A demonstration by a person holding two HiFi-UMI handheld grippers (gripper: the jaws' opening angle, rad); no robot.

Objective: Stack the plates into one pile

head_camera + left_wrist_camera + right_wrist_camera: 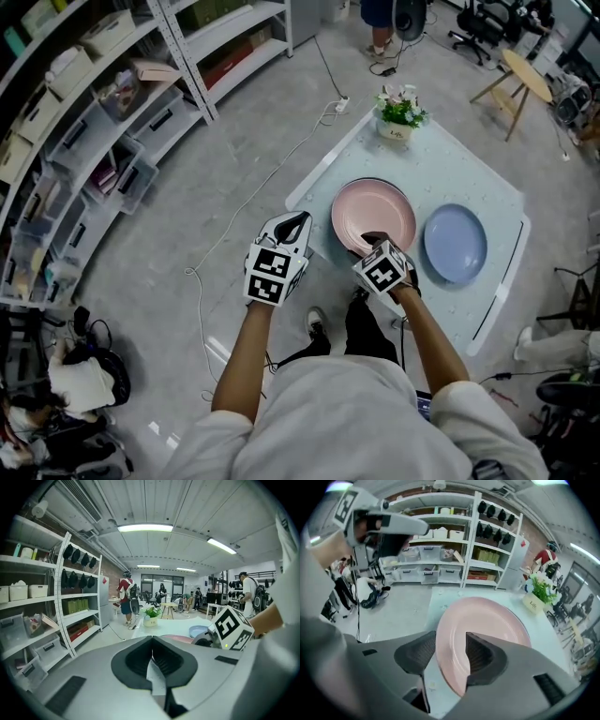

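Pink plate (373, 214) is lying flat on the pale table (469, 159), toward its near left part, and the blue plate (455, 244) is lying just beside it on the right; the two are sitting side by side, not stacked. A potted plant (400, 112) is standing at the table's far corner, well apart from both. The right gripper (375, 242) is reaching over the near rim of the pink plate. In the right gripper view its jaws are standing wide apart around that rim (487, 620) — one pad outside the edge, one over the dish, neither pressing on it, so the right gripper (450, 651) is holding nothing. The left gripper (291, 225) is hanging above the grey floor (234, 187) just off the table's left edge. In the left gripper view its jaws are meeting, with nothing between them (152, 656). Storage shelves (94, 141) are lining the room's left side.
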